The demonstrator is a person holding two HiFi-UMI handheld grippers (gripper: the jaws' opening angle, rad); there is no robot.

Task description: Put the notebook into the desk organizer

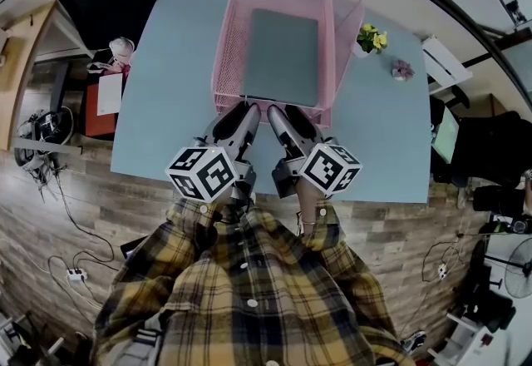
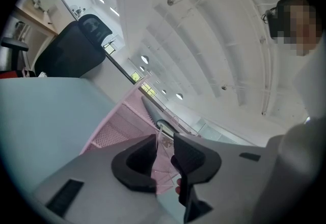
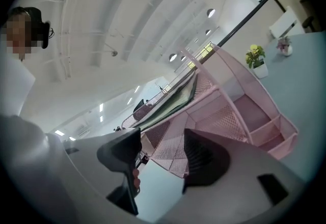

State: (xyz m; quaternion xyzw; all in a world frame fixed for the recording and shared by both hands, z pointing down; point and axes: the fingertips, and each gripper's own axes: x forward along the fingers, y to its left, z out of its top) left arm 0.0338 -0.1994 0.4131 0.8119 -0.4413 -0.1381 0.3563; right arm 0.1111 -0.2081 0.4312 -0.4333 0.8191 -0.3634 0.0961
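In the pink desk organizer [image 1: 228, 61] the grey notebook [image 1: 281, 56] lies flat

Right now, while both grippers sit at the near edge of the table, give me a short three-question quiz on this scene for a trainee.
1. True or false: the grey-green notebook lies on the bare pale blue table, outside the pink wire-mesh desk organizer.
2. In the head view, what stands on the table to the right of the organizer? A) a white pot of yellow flowers B) a red mug C) a stapler
3. Fill in: the jaws of the left gripper and the right gripper both stand ____.

Key: 1 false, the notebook lies in the organizer; 2 A; 3 apart.
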